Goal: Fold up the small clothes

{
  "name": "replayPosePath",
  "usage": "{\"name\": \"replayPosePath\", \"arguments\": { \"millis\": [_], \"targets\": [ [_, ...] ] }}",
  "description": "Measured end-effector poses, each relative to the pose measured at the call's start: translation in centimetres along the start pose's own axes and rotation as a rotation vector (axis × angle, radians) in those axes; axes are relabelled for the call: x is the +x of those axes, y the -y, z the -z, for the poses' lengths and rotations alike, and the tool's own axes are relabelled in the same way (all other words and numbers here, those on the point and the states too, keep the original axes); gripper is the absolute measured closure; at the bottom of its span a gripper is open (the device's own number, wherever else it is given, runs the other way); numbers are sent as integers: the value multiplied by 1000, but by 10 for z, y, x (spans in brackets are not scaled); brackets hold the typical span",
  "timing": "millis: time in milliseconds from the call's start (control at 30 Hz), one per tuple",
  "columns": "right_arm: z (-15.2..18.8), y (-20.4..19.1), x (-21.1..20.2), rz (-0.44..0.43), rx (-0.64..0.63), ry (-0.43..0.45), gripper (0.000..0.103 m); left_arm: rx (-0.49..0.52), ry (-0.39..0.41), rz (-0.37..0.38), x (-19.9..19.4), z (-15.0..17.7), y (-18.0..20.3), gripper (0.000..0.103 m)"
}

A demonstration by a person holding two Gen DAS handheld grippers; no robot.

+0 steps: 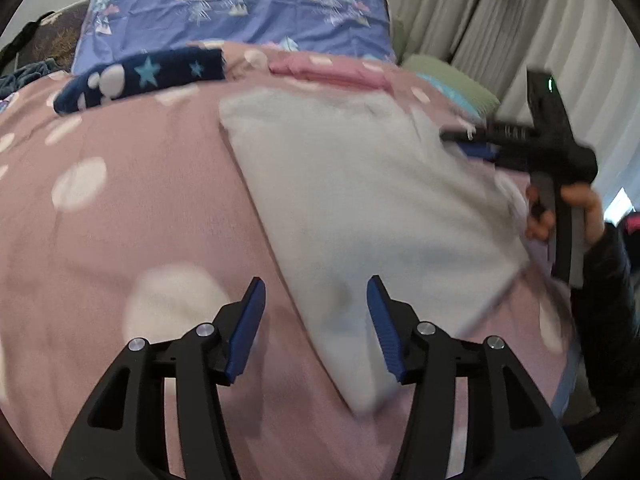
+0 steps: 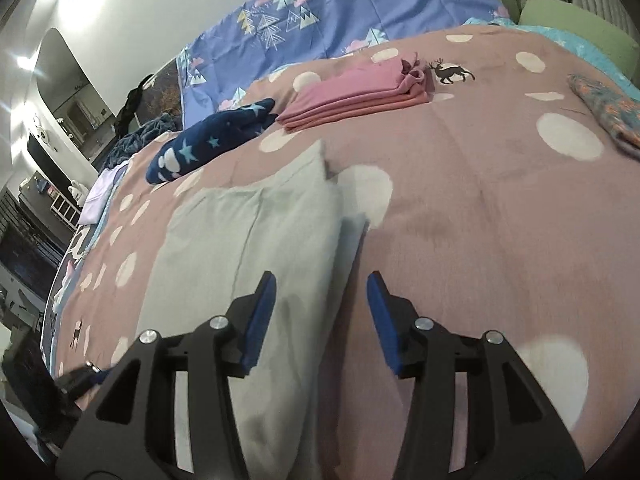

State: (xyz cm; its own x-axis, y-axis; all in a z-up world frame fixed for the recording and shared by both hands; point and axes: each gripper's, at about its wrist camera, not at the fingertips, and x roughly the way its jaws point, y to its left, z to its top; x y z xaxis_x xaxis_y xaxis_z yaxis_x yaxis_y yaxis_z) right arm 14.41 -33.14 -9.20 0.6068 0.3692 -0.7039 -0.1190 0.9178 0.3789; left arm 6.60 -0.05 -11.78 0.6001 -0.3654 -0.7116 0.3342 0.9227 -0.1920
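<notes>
Grey cloth (image 1: 360, 208) lies flat on the pink blanket (image 1: 120, 220), bare blanket to its left. Left gripper (image 1: 316, 292) gapes wide over its near edge; right gripper (image 2: 322, 288) gapes wide over its right edge, empty.

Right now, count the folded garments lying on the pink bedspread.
3 clearly folded: the pale grey garment nearest both tools, the navy star-print piece behind it, and the pink stack beside that. A patterned cloth at the right edge may be another; others may be hidden.

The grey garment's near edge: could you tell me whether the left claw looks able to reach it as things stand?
Probably yes: the left claw is open just over the grey garment, with nothing between them.
</notes>
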Motion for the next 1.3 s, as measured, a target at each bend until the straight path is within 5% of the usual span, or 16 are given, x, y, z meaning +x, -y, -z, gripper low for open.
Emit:
{"name": "replayPosePath", "arguments": {
  "millis": [267, 333, 367, 400, 433, 500, 567, 633, 700, 800, 867, 967, 1100, 1300],
  "targets": [
    [-33, -2, 36, -88, -18, -9, 57, -169, -12, 104, 86, -87, -68, 43],
    [-37, -3, 43, -83, -37, -6, 94, -218, -6, 125, 107, -99, -83, 46],
    [-38, -4, 43, -81, -47, -1, 94, -241, 17, 133, 112, -106, -87, 54],
    [-38, -4, 39, -109, -52, 30, 94, -256, 28, 143, 112, -111, -89, 90],
    [-37, -5, 34, -134, -55, 60, 94, -271, 53, 178, 109, -118, -91, 98],
    [-36, -5, 24, -151, -73, 111, 94, -245, 118, 226, 96, -124, -88, 98],
    [-38, 1, 29, -108, -67, 118, 95, -153, 140, 160, 92, -122, -80, 97],
    [-36, 21, 53, -45, -10, 47, 94, -135, 62, 92, 112, -114, -81, 94],
    [-35, 35, 60, -82, 73, 17, 96, -184, 12, 103, 121, -114, -90, 87],
    [-35, 29, 42, -45, 53, 74, 84, -197, 71, 26, 103, -116, -89, 68],
    [-31, 22, 24, -17, 24, 111, 84, -183, 80, 26, 87, -115, -83, 67],
    [-10, 3, -11, -144, -24, 134, 84, -78, 93, 38, 57, -99, -52, 63],
    [39, -33, -42, -199, -177, 128, 76, 60, 50, 11, 35, -60, -12, 44],
    [93, -28, -27, 51, -209, 20, 73, 153, -47, -45, 38, 2, 18, 31]
  ]
}}
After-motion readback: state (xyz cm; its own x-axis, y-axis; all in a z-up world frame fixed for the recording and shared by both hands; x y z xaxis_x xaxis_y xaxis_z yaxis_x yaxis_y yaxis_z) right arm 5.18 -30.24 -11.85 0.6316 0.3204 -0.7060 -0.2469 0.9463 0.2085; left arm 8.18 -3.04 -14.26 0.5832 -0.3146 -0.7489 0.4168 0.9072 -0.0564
